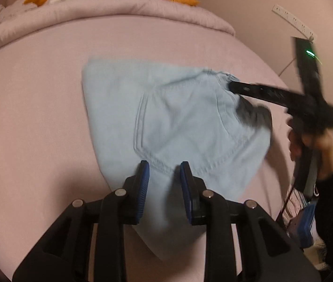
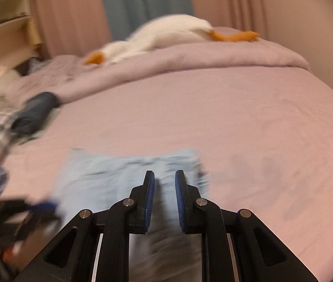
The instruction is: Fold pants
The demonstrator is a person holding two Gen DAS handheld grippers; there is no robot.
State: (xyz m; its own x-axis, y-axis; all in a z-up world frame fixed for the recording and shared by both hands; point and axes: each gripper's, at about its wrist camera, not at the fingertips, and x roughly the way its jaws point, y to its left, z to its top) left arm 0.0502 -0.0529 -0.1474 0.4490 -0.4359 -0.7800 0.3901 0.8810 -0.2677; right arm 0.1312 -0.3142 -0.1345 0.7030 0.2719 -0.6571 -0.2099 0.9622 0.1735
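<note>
The light blue pants (image 1: 178,117) lie folded into a compact stack on the pink bed sheet (image 1: 37,117). My left gripper (image 1: 164,168) hovers over their near edge, its blue pads apart; cloth shows in the gap but neither pad presses on it. From the right, my right gripper (image 1: 232,86) reaches to the far right corner at the waistband, where the cloth is puckered and drawn up at its tip. In the blurred right wrist view, the right gripper (image 2: 164,176) has pants (image 2: 119,176) cloth running between its narrow-set pads. The left gripper's blue pad (image 2: 46,205) shows at lower left.
A folded pink duvet (image 1: 119,9) and a white plush goose (image 2: 166,33) lie at the head of the bed. Dark and checked clothes (image 2: 35,112) are piled at the bed's left side. A white power strip (image 1: 293,21) hangs on the wall. A hand (image 1: 326,145) holds the right gripper.
</note>
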